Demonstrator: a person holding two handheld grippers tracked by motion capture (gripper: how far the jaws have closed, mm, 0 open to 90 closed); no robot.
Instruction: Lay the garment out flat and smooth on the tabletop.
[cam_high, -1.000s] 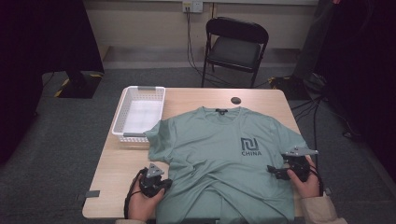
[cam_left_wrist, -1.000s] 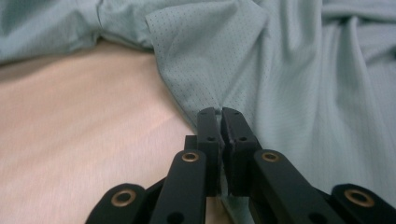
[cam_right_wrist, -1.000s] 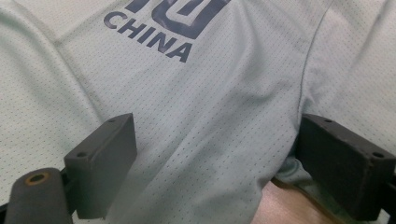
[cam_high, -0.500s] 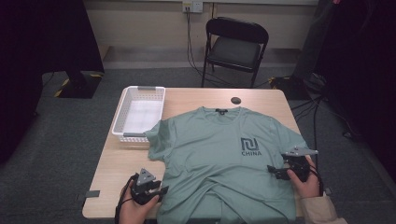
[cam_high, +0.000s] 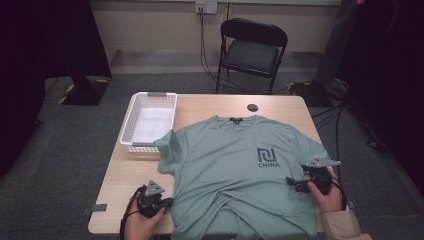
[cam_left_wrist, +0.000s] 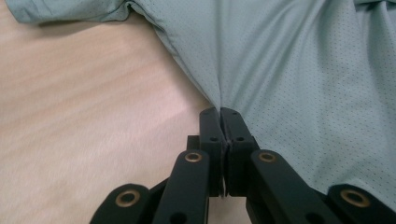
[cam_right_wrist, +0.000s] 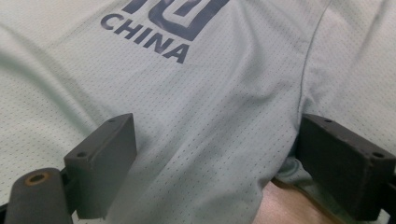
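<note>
Green T-shirt (cam_high: 235, 170) lies flat, front up, on the wooden table (cam_high: 125, 175), collar toward the far edge, hem hanging off the near edge by the person. "CHINA" logo (cam_high: 268, 159) sits on the chest. Both sleeves are spread out; the one on the high view's left partly overlaps the corner of the white basket (cam_high: 150, 120), which stands empty at the table's left. Small dark round thing (cam_high: 252, 107) near the far edge, can't tell what it is.

Left gripper (cam_left_wrist: 219, 114): jaws have just closed and now stand together, clamped on the shirt's side edge low on the body; fabric puckers into the tips in the left gripper view. Right gripper (cam_high: 300, 182): jaws wide apart, set down over the shirt's opposite side near the sleeve seam, cloth between them but pads not pressing, per the right gripper view.

Progress, as I judge it: looks like the start of folding the shirt, prob. for the basket afterwards. Done so far: shirt laid out & mostly smooth, left-side pinch taken. Left to do: right side needs to close on cloth, then every fold, no crease or fold line made yet, some wrinkles remain near the hem. Basket has nothing in it. So early stage, approx. first grip only.
</note>
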